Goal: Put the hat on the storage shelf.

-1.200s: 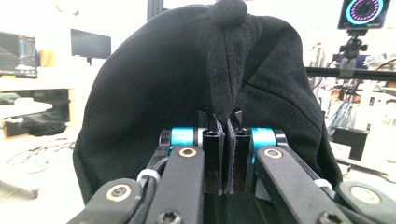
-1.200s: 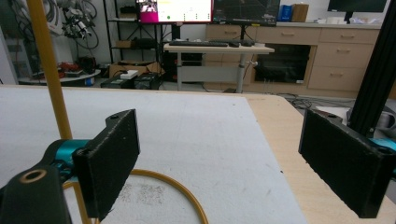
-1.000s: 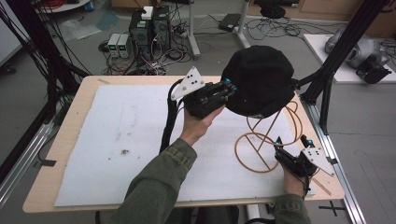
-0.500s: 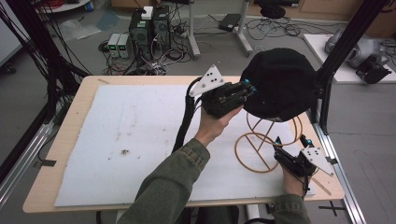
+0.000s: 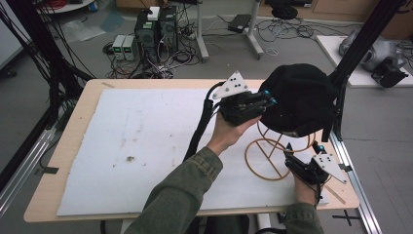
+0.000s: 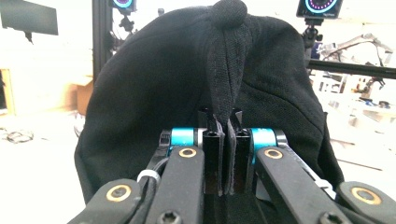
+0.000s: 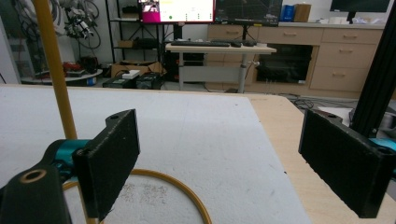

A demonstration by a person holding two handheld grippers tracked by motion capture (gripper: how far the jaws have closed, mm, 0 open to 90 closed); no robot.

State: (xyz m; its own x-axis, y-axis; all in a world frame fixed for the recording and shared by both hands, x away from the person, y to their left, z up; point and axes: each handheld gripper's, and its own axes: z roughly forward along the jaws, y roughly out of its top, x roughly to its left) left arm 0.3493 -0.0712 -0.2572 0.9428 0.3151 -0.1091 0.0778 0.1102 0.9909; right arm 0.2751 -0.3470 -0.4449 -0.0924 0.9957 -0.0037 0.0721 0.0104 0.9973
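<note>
Gripping state, left gripper (image 6: 223,154): jaws closed on a pinched fold of the black cap (image 5: 299,100), at a stitched seam running down from the crown button
Cap material: black woven fabric, soft, domed, with a round cloth-covered button (image 6: 229,12) at the top
Cap location: raised above the right part of the table, sitting over the top of the wire stand (image 5: 275,148)
Stand shape: thin yellow-orange wire, a round base ring lying flat on the mat with curved uprights rising under the cap
Table surface: light wooden table (image 5: 78,124) covered by a white foam mat (image 5: 146,141), finely grained, with a few dark specks
Left hand pose: left hand (image 5: 229,134) reaching forward and to the right, green sleeve (image 5: 180,195) extended across the mat, gripper held level against the cap's side
Right gripper (image 7: 224,163): jaws wide apart, holding nothing, flat black pads facing each other
Right gripper pose: low at the near right corner of the mat, just beside the base ring, one yellow upright close to its own left jaw
</note>
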